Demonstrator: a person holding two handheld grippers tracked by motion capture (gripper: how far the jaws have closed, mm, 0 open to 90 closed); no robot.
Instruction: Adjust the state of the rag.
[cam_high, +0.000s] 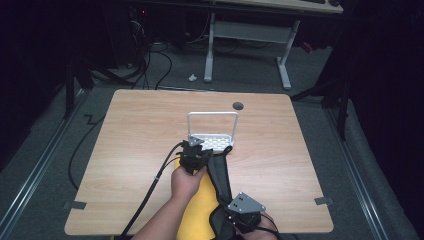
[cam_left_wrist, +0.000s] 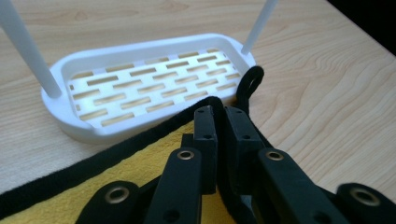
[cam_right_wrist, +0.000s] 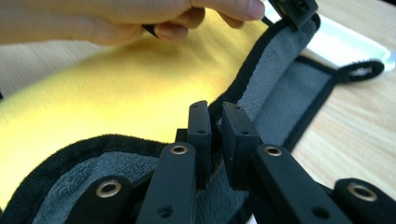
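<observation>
A yellow cloth (cam_high: 198, 210) with a black hem and a grey underside lies on the wooden table (cam_high: 135, 130), partly folded over. My left gripper (cam_high: 195, 150) is shut on the hem at the cloth's far corner (cam_left_wrist: 140, 163), beside its black hanging loop (cam_left_wrist: 250, 80). Just beyond stands a white slotted tray (cam_left_wrist: 135, 88) with an arched handle (cam_high: 212, 115). Near the table's front edge my right gripper (cam_high: 246, 216) is shut on the black hem (cam_right_wrist: 243, 79), where the grey side (cam_right_wrist: 299, 93) shows. A hand (cam_right_wrist: 121, 21) holds the left gripper above the yellow face (cam_right_wrist: 107, 84).
A round cable hole (cam_high: 238, 105) sits in the table behind the tray. A black cable (cam_high: 150, 195) trails from the left gripper over the front edge. A white desk frame (cam_high: 245, 35) and floor cables (cam_high: 155, 60) lie beyond the table.
</observation>
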